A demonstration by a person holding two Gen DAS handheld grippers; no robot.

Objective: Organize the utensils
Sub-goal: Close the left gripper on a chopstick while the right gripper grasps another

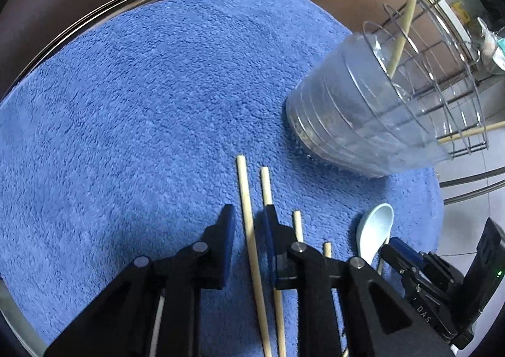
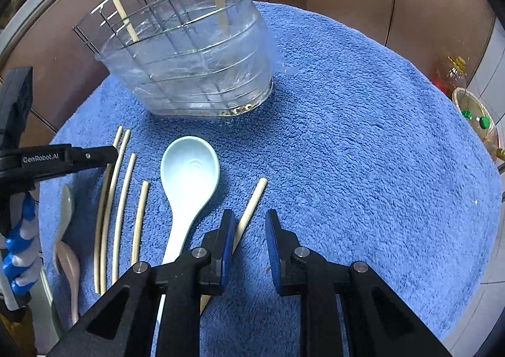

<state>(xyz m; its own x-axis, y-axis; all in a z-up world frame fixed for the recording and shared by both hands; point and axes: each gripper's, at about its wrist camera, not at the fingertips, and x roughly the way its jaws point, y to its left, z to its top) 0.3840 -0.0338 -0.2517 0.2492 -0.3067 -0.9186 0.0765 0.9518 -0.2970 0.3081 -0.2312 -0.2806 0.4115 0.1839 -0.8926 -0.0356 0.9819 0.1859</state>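
The left gripper [image 1: 248, 211] is released. It points steeply down over the fleecy blue mat [image 1: 126, 104] on the bench. One pale wooden chopstick [image 1: 243, 186] lies lengthwise between its jaws, with a gap showing on either side. A second wooden chopstick [image 1: 265, 183] lies just beside the right finger, so the jaws are to be kept centred on the first one, so that only it is clamped.

Further right lies the pale blue ceramic soup spoon [image 2: 189, 174], bowl up. Beside it is a slanted single chopstick [image 2: 255, 196], which passes under the left finger of the right gripper [image 2: 249, 215]. That gripper is also released, with only mat between its jaws. It should be shifted left and rolled to the slant before closing.

The clear plastic tub with wire utensil rack [image 2: 202, 73] stands behind and already holds sticks.
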